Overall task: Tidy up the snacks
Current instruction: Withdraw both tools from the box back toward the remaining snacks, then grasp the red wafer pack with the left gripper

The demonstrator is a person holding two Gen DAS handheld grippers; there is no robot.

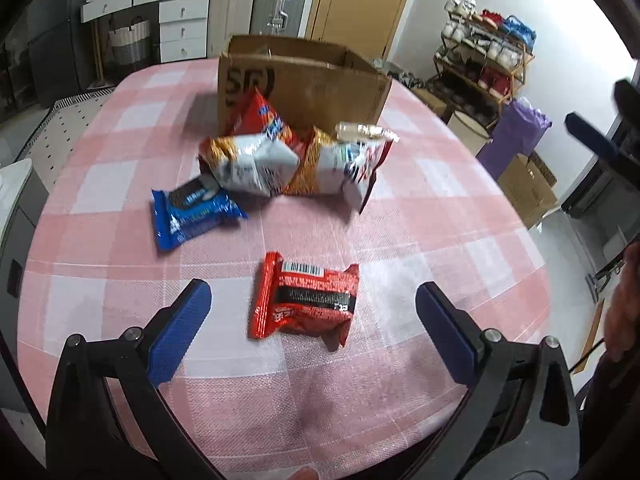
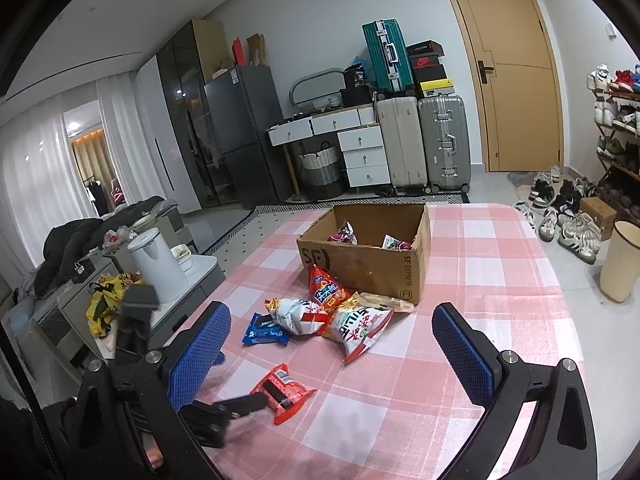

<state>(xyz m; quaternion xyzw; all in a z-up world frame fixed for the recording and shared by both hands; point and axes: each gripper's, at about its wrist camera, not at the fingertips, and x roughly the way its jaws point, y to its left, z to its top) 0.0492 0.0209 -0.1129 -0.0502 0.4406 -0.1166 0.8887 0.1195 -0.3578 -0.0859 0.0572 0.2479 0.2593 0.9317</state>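
White walls, wooden door, suitcases, white drawers.

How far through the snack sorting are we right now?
Early. At least two packets already sit inside the cardboard box. Nothing is in hand: the left gripper and right gripper both have open jaws. Left on the tablecloth: red cookie pack, blue cookie pack and the chip bag pile.

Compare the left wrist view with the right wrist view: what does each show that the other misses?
Left wrist only: the barcode on the red cookie pack, lying ahead of the open left claw. Right wrist only: snack packets inside the cardboard box, and the open right claw raised above the table. Both: the checked tablecloth, blue cookie pack and chip bags beside the box.
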